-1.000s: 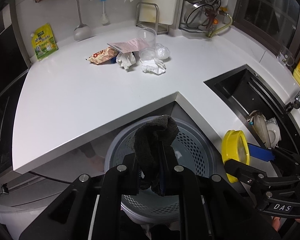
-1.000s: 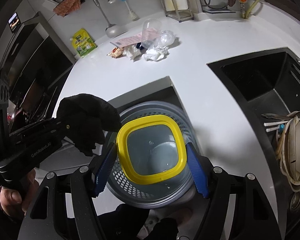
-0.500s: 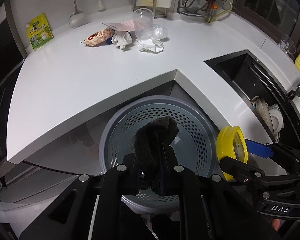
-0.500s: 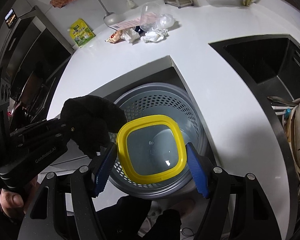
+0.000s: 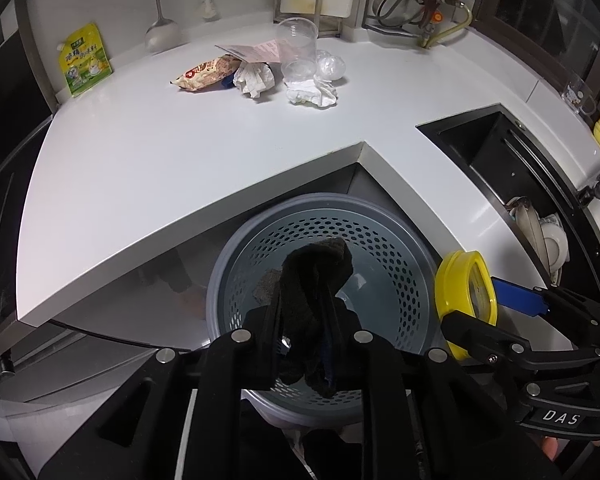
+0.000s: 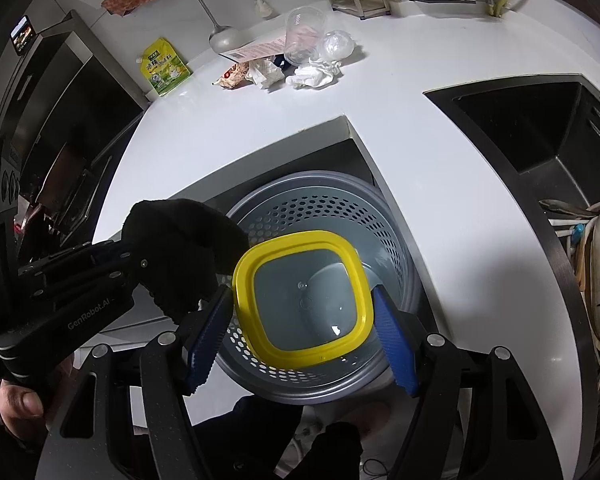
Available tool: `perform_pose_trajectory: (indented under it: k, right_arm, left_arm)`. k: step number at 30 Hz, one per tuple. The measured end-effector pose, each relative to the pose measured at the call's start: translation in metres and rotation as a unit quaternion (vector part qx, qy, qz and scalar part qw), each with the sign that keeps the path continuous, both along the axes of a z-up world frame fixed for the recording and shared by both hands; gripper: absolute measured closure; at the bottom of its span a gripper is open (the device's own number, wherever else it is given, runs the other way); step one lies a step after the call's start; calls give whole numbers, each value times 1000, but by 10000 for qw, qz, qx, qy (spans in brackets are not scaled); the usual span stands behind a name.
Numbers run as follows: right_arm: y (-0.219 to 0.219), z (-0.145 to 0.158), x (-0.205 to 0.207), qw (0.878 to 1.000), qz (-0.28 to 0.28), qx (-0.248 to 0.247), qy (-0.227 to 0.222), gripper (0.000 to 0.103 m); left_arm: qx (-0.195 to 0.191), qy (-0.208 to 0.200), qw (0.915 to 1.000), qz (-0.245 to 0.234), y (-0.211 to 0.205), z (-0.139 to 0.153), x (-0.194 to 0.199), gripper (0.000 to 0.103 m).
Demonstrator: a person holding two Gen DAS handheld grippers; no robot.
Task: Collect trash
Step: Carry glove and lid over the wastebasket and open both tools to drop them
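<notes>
Over the perforated grey waste basket (image 5: pixel 384 248), which stood on the floor in the notch of the white surface (image 5: pixel 172 160), both hand-held grippers hung with their loads not yet dropped. The left hand-held gripper (image 5: pixel 304 344) had a black crumpled cloth (image 5: pixel 316 276) between its jaws, which were opening, though the cloth still hung pinched there above the basket's mouth. The right hand-held gripper (image 6: pixel 300 328) was clamped wide on a yellow-rimmed square lid (image 6: pixel 302 296), held flat right over the basket. Little showed in the basket itself, so collection looked barely begun. At the far side of the surface a cluster of trash remained: a snack wrapper (image 5: pixel 206 74), a pink paper slip (image 5: pixel 256 50), two crumpled tissues (image 5: pixel 312 94), a clear plastic cup (image 5: pixel 298 50) and a clear plastic ball (image 5: pixel 331 66), all well apart from the basket. My judgement: two drops pending, then several trips to the far pile.
</notes>
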State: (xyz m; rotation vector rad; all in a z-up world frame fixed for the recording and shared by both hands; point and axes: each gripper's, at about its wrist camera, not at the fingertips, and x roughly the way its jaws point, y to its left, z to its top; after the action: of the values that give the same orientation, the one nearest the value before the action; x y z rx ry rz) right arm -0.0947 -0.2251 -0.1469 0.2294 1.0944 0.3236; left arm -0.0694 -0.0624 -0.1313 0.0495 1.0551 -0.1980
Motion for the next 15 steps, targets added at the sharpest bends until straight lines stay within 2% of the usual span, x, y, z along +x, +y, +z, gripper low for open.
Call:
perform_pose_trajectory:
  k: [2,4,6,15]
  right_arm:
    - [-1,-1,1,10000,-15,-11,29,32]
    - [-2,-1,1,10000,-54,8,36,30]
    - [-3,0,2,10000,-77,-10,38,29]
    - [-6,0,4,9999,-100,3,45,29]
  left_arm:
    - [15,-21,10000,6,0,0,0,73]
    - [22,-28,10000,29,2,0,0,55]
    - [6,-73,10000,61,3,2,1,47]
    - [24,-25,10000,61,2,1,3,47]
